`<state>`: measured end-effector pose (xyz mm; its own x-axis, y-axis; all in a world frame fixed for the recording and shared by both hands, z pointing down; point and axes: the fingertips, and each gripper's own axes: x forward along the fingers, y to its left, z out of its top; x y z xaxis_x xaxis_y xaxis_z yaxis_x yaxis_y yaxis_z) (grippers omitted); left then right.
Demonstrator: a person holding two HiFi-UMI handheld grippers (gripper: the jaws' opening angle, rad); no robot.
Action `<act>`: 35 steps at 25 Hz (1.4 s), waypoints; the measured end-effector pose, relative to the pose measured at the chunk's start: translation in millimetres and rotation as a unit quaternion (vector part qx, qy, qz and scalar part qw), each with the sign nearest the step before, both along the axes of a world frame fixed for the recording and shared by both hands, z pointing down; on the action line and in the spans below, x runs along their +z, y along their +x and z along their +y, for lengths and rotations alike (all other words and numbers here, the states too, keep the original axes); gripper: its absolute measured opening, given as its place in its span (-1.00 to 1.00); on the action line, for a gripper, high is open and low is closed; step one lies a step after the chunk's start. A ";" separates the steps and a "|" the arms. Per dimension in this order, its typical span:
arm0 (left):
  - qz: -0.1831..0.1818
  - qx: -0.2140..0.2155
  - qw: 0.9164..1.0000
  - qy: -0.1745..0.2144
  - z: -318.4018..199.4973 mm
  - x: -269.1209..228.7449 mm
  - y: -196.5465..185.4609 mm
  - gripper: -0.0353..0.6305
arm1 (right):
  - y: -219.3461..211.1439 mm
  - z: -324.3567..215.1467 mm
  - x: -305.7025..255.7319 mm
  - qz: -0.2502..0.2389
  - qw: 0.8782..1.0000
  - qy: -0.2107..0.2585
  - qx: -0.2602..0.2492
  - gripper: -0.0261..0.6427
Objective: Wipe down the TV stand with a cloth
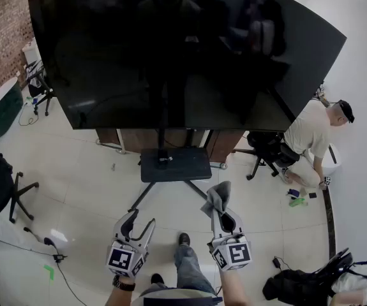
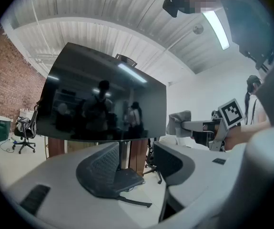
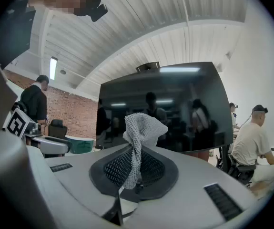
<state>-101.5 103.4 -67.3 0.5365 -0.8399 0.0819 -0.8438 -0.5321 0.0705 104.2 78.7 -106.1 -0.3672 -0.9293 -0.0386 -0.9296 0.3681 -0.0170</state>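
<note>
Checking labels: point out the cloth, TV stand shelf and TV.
cloth (image 3: 141,125), right gripper view, bunched top.
TV stand shelf (image 1: 186,168), head view, dark top surface.
TV (image 1: 170,50), head view, screen middle.

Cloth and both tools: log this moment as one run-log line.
left tool: open, empty | right tool: shut on cloth | TV stand: ahead on floor, cloth not touching it | wipe: not begun

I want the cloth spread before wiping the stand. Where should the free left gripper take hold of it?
Probably the bunched free end of the cloth that juts beyond the right gripper, whose jaws are shut on its narrow waist. Bring the open left gripper in from the left, level: that end stands clear of the jaws on that side.
</note>
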 end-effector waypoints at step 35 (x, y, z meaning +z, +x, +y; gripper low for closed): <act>-0.013 -0.133 0.989 0.067 -395.9 556.9 -8.5 -0.18 | 48.1 -622.4 473.7 0.098 0.992 0.072 -0.044 -0.84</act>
<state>-110.0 -292.5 489.7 0.2952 -0.9550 -0.0297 -0.9554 -0.2951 -0.0088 152.3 -543.7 367.6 -0.4609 -0.8830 -0.0888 -0.8738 0.4340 0.2196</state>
